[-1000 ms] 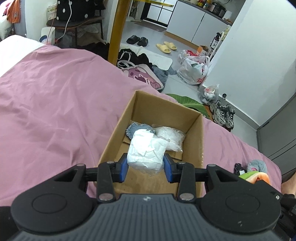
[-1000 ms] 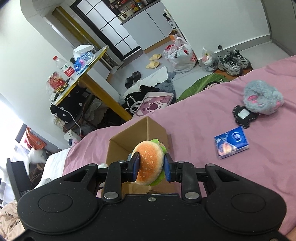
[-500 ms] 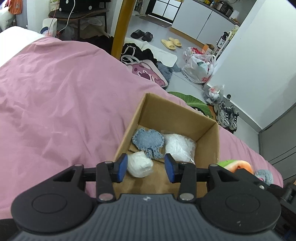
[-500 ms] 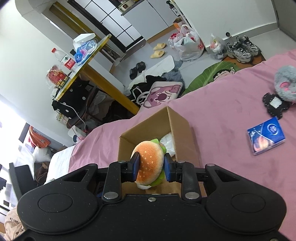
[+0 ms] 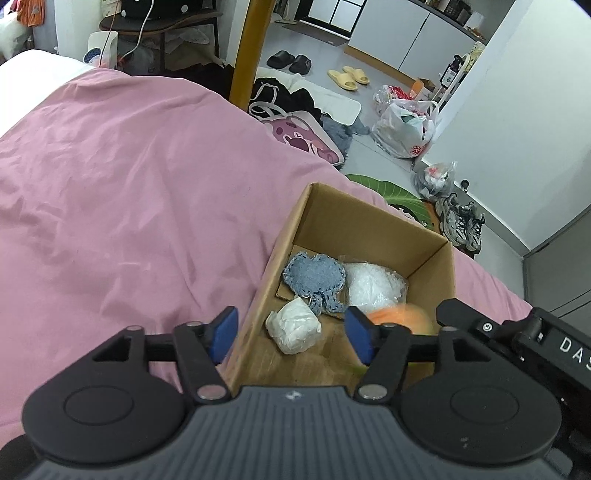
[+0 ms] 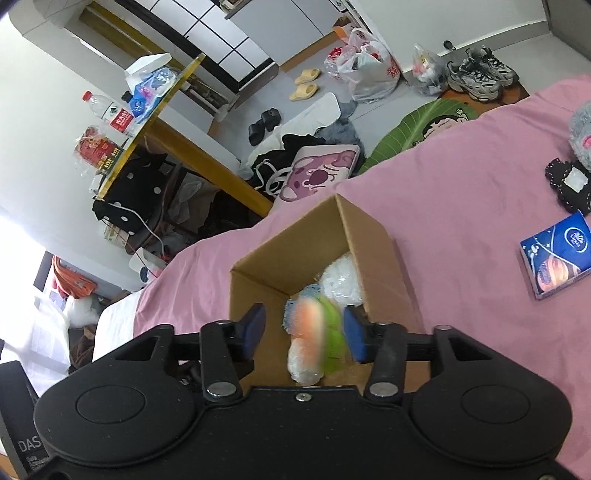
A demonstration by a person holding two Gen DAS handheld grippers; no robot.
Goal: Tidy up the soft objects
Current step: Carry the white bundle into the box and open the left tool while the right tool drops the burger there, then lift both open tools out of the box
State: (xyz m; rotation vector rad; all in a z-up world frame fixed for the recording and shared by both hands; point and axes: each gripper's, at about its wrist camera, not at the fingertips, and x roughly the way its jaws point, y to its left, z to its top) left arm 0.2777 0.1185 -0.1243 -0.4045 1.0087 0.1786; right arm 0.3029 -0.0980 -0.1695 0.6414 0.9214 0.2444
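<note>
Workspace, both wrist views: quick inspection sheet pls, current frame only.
Surface: pink bedspread, wrinkled.
Job's things: cardboard box holds blue knit piece, white wad, clear bag; burger plush blurred, above the box.
Clutter: tissue pack, grey plush, black patch on bed.
Grippers: left gripper open, empty; right gripper open.
Cables: white cord near the stool.
Surroundings: shoes, bags, slippers on floor.

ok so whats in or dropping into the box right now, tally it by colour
white: 2, the wrapped bundle and the clear bag of white stuffing
blue: 1, the denim patch
orange and green: 1, the burger plush, blurred, between the open jaws of the right claw
total: 4 in the cardboard box
</note>
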